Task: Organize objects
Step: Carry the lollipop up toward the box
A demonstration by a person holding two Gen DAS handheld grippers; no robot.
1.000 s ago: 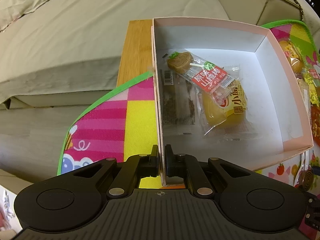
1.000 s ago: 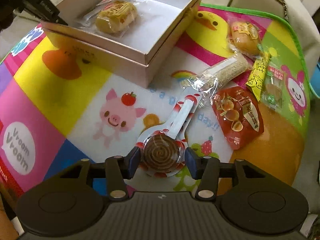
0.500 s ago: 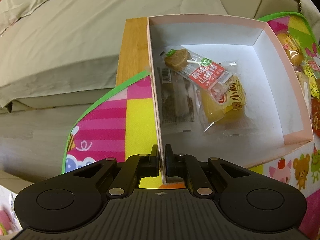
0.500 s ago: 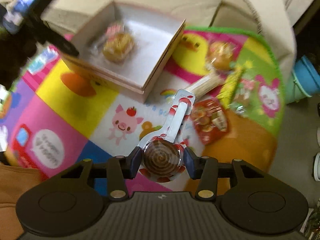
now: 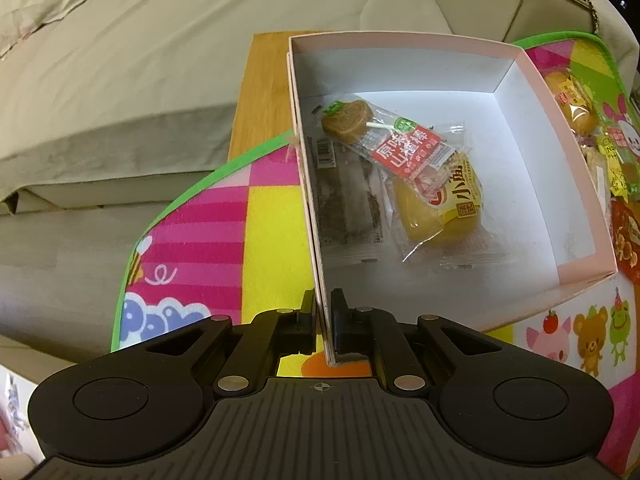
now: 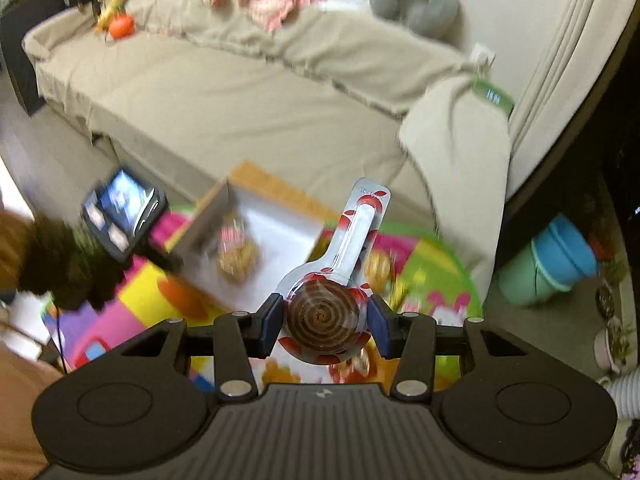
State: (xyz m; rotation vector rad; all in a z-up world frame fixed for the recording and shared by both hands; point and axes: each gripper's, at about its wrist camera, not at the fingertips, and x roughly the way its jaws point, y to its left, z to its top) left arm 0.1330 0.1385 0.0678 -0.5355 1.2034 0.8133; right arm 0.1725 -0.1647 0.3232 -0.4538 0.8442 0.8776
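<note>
While boxed: red wrapper (image 5: 408, 152), "原味山楂棒" label.

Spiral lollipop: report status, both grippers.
Right gripper shut on wrapped brown spiral lollipop, airborne. Left gripper clamps pink cardboard box wall. Nothing blocking box.

The left wrist camera is sitting close against the pink box (image 5: 404, 40), looking steeply down into it toward the sofa (image 5: 140, 60). The right wrist camera is hovering higher, facing that sofa (image 6: 240, 100), with the box (image 6: 272, 232) blurred below; both are sharing box and mat.
</note>
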